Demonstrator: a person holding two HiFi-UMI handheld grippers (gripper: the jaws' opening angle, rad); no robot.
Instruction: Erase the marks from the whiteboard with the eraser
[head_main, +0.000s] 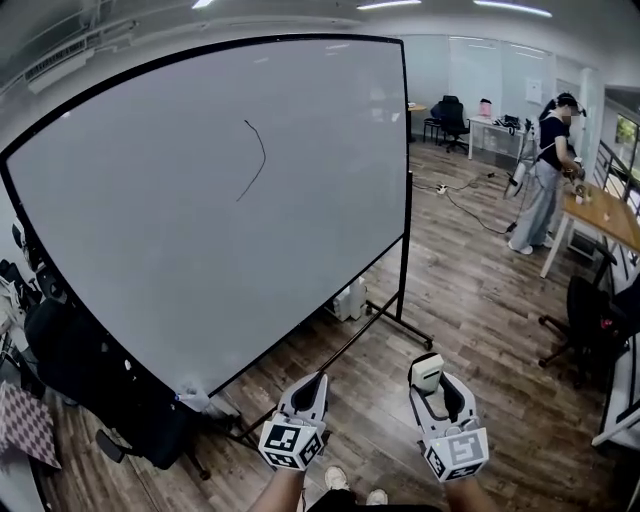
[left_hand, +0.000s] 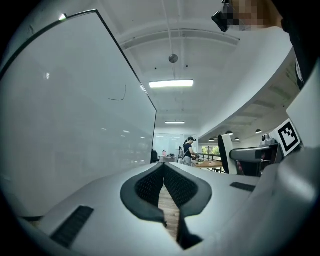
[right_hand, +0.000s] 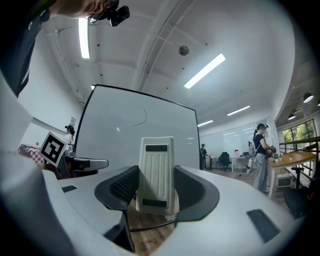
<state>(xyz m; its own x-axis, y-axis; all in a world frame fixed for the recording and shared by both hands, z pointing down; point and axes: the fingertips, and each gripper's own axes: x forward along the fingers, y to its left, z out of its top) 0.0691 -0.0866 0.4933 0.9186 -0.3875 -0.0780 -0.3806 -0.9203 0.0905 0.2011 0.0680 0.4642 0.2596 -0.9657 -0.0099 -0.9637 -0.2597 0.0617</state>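
A large whiteboard (head_main: 200, 200) on a black wheeled stand fills the left of the head view. One thin curved black mark (head_main: 255, 160) sits on its upper middle; the mark (right_hand: 141, 120) also shows in the right gripper view. My right gripper (head_main: 428, 372) is held low in front of me, well short of the board, shut on a cream ribbed eraser (right_hand: 156, 172) that stands upright between the jaws. My left gripper (head_main: 312, 384) hangs beside it, shut with nothing in it, its pads (left_hand: 150, 185) pressed together.
A person (head_main: 543, 175) stands at a wooden table (head_main: 610, 215) at the far right. A black office chair (head_main: 590, 320) is at the right edge, another black chair (head_main: 110, 390) under the board's left end. The board's stand legs (head_main: 400, 320) reach onto the wooden floor.
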